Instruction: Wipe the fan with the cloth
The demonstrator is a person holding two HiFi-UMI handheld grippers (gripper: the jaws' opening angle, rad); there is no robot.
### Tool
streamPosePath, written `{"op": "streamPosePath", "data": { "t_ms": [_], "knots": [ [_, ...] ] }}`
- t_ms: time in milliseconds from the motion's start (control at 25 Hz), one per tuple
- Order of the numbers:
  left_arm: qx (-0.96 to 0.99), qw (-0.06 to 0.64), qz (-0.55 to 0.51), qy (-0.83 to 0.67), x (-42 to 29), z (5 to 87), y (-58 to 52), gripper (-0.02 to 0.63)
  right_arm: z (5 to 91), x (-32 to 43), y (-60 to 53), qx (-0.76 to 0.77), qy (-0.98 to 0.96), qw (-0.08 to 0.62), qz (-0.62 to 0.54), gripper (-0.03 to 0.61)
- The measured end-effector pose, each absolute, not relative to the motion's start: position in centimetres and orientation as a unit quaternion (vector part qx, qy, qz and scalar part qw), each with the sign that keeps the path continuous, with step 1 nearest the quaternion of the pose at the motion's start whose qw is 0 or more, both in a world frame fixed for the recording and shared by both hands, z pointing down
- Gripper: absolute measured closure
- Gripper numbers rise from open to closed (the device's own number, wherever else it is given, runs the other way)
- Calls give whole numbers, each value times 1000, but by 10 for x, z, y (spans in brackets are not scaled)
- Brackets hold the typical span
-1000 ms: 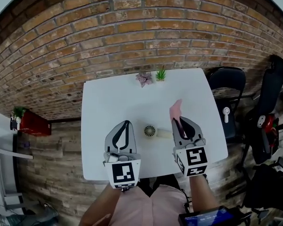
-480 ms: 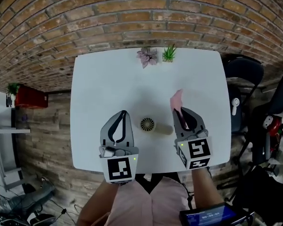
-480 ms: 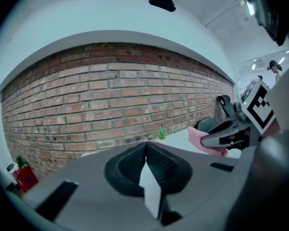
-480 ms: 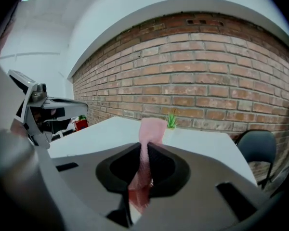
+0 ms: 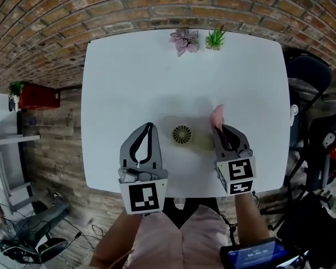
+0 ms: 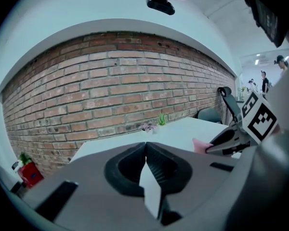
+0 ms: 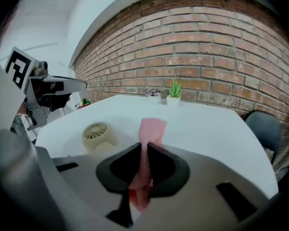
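Observation:
A small cream handheld fan (image 5: 183, 134) lies on the white table (image 5: 129, 77), its round grille to the left and its handle to the right; in the right gripper view the fan (image 7: 96, 134) sits left of the jaws. My right gripper (image 5: 219, 129) is shut on a pink cloth (image 5: 217, 117), which sticks out past the tips just right of the fan. That cloth (image 7: 150, 131) runs between the jaws and forward. My left gripper (image 5: 151, 125) hovers left of the fan, jaws shut and empty. In the left gripper view the left gripper (image 6: 145, 143) shows its closed tips.
Two small potted plants (image 5: 199, 38) stand at the table's far edge by the brick wall. A dark chair (image 5: 309, 74) is at the right of the table. A red box with a plant (image 5: 36, 96) sits on the floor at left.
Both grippers have sunk toward the table, the right one more. The head view has tilted, so the table and fan fill more of the frame. The cloth stays held.

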State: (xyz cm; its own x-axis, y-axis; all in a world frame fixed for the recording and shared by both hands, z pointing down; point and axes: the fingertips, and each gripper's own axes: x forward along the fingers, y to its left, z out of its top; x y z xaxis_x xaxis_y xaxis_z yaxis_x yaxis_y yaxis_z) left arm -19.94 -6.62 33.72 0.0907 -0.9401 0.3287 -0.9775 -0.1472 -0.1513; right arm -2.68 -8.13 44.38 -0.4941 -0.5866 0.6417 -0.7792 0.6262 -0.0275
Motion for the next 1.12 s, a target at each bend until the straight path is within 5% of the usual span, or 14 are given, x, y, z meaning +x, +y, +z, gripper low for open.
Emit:
{"op": "streamPosePath", "data": {
  "t_ms": [840,1120],
  "knots": [
    [763,18,201,-614,-208,326,-14,601,445,-97,17,374,-863,281,192,537],
    [789,62,233,-566,-184,349,-13,600,430,-104,28,338,-886,243,202,537]
  ]
}}
